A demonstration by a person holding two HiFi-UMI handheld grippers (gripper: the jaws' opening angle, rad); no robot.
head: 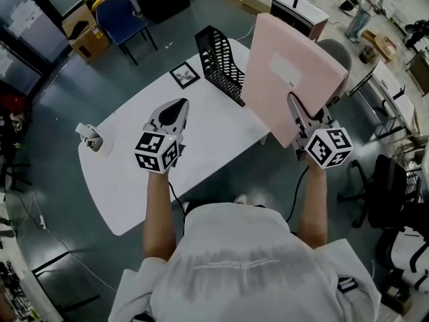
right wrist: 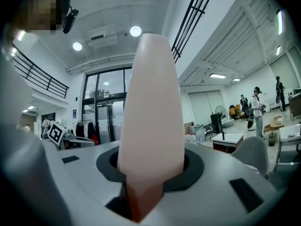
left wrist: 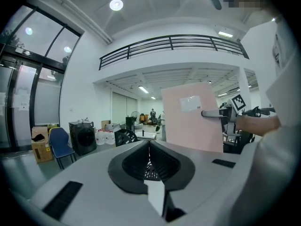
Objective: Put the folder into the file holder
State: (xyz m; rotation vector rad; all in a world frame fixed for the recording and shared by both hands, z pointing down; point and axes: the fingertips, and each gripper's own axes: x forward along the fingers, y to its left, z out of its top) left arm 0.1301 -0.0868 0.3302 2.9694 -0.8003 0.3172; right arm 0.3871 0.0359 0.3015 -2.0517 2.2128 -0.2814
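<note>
A pink folder [head: 288,72] with a white label stands upright in the air over the table's right edge. My right gripper [head: 298,109] is shut on its lower edge; the right gripper view shows the folder [right wrist: 151,107] edge-on between the jaws. The left gripper view shows the folder [left wrist: 194,119] to the right. The black mesh file holder [head: 218,59] stands on the white table [head: 134,180], just left of the folder. My left gripper [head: 173,113] hovers over the table's middle, shut and holding nothing, pointing toward the file holder [left wrist: 126,136].
A small framed picture [head: 184,74] lies left of the file holder. A small white device [head: 90,138] sits at the table's left end. A blue chair [head: 120,17] and cardboard boxes stand beyond the table, a grey chair [head: 338,52] and a black chair [head: 389,193] at right.
</note>
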